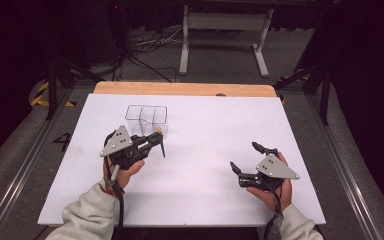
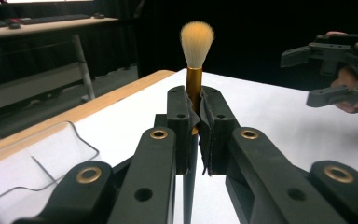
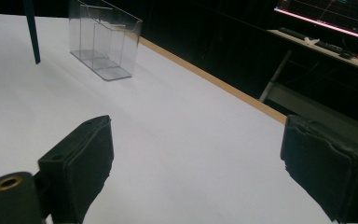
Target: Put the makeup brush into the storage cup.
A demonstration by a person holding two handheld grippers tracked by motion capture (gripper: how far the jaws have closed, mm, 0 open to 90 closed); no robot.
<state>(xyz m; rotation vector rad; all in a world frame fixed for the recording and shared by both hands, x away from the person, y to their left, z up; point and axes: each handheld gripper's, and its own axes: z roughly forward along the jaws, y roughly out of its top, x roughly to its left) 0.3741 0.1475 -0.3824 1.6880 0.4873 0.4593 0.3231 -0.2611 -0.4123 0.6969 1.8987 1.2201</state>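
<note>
A make-up brush with cream bristles (image 2: 197, 39), a gold ferrule and a dark handle stands upright between the jaws of my left gripper (image 2: 196, 100), which is shut on it just below the ferrule. From above, the left gripper (image 1: 156, 139) holds the brush (image 1: 162, 147) just in front of a clear plastic organiser (image 1: 147, 120) with several compartments. The organiser (image 3: 105, 39) stands upright, and I see nothing in it. My right gripper (image 1: 243, 155) hovers open at the right of the sheet, with nothing between its pads (image 3: 81, 163).
A white sheet (image 1: 205, 130) covers the table, and a strip of wooden tabletop (image 1: 180, 89) shows along the far edge. Beyond the table are a white desk frame (image 1: 225, 30) and cables on the floor.
</note>
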